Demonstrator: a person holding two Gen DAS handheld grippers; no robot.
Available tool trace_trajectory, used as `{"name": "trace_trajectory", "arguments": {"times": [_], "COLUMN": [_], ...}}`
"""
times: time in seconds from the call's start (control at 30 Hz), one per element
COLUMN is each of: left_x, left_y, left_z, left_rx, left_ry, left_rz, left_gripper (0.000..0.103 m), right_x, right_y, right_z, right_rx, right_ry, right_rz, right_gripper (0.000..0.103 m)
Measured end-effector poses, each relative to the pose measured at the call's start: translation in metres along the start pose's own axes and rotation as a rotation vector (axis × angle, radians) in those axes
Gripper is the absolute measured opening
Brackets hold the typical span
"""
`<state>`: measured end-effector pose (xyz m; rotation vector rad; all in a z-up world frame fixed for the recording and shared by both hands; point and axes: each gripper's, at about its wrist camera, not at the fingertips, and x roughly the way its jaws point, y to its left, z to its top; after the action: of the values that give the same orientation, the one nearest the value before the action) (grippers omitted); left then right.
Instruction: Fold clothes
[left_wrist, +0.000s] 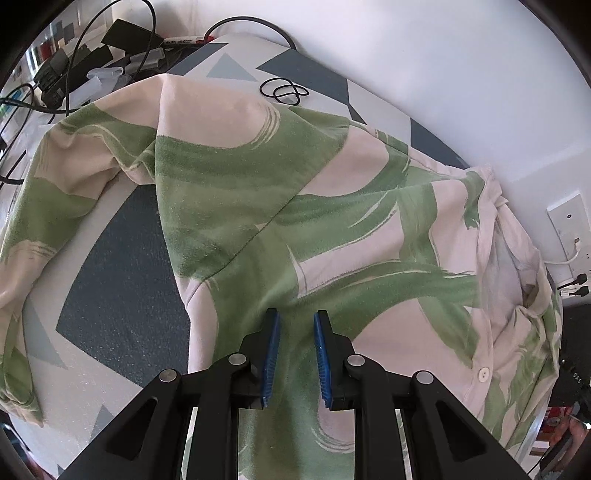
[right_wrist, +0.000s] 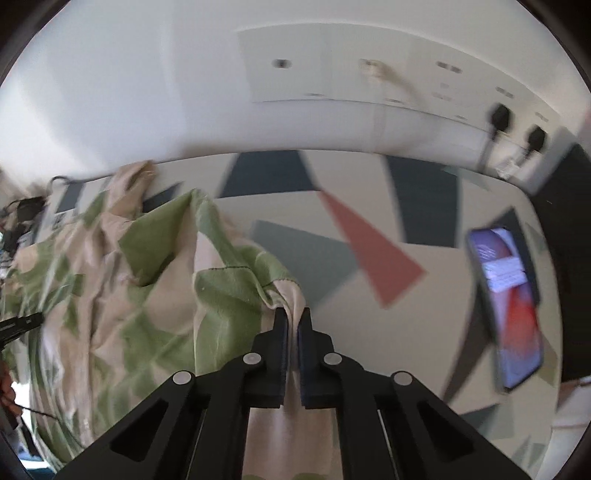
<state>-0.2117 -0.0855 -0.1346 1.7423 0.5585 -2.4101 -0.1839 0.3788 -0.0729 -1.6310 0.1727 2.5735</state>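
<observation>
A cream shirt with green brush-stroke print (left_wrist: 280, 206) lies spread on the patterned table (left_wrist: 110, 295), one sleeve trailing to the left and the buttoned front at the right. My left gripper (left_wrist: 295, 317) hovers over the shirt's near part with its blue-padded jaws apart and nothing between them. In the right wrist view the same shirt (right_wrist: 140, 295) lies bunched at the left. My right gripper (right_wrist: 291, 314) is shut on a fold of its cream edge, which runs between the jaws.
Black hair ties (left_wrist: 284, 90) lie on the table beyond the shirt. Cables, chargers and small boxes (left_wrist: 92, 62) crowd the far left. A phone with a lit screen (right_wrist: 506, 302) lies at the table's right edge. A white wall with sockets (right_wrist: 498, 114) stands behind.
</observation>
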Motion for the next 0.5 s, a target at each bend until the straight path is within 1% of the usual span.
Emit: {"name": "trace_trajectory", "arguments": {"times": [0.13, 0.23, 0.3, 0.33, 0.37, 0.4, 0.47, 0.5], "left_x": [-0.004, -0.007, -0.007, -0.007, -0.007, -0.007, -0.007, -0.006], "left_y": [0.003, 0.003, 0.003, 0.003, 0.003, 0.003, 0.003, 0.002], "left_z": [-0.004, -0.007, -0.007, -0.006, -0.006, -0.006, -0.006, -0.006], "left_rx": [0.007, 0.012, 0.007, 0.005, 0.003, 0.0, -0.004, -0.004], "left_ry": [-0.006, -0.009, -0.008, -0.008, -0.007, -0.007, -0.009, -0.01], "left_rz": [0.007, 0.019, 0.023, 0.025, 0.026, 0.028, 0.032, 0.035], "left_gripper": [0.018, 0.018, 0.018, 0.018, 0.018, 0.018, 0.018, 0.018], "right_x": [0.006, 0.013, 0.007, 0.003, -0.005, -0.012, -0.027, -0.03], "right_y": [-0.023, -0.021, -0.01, -0.004, 0.002, 0.007, 0.02, 0.028], "right_z": [-0.008, -0.012, -0.011, -0.009, -0.006, -0.003, 0.004, 0.006], "right_rx": [0.072, 0.062, 0.03, 0.013, -0.001, -0.014, -0.052, -0.082], "right_ry": [0.03, 0.067, 0.032, 0.007, -0.03, -0.069, -0.138, -0.148], "right_rz": [-0.08, -0.125, -0.157, -0.176, -0.184, -0.19, -0.189, -0.174], "right_gripper": [0.004, 0.006, 0.018, 0.022, 0.03, 0.034, 0.037, 0.039]}}
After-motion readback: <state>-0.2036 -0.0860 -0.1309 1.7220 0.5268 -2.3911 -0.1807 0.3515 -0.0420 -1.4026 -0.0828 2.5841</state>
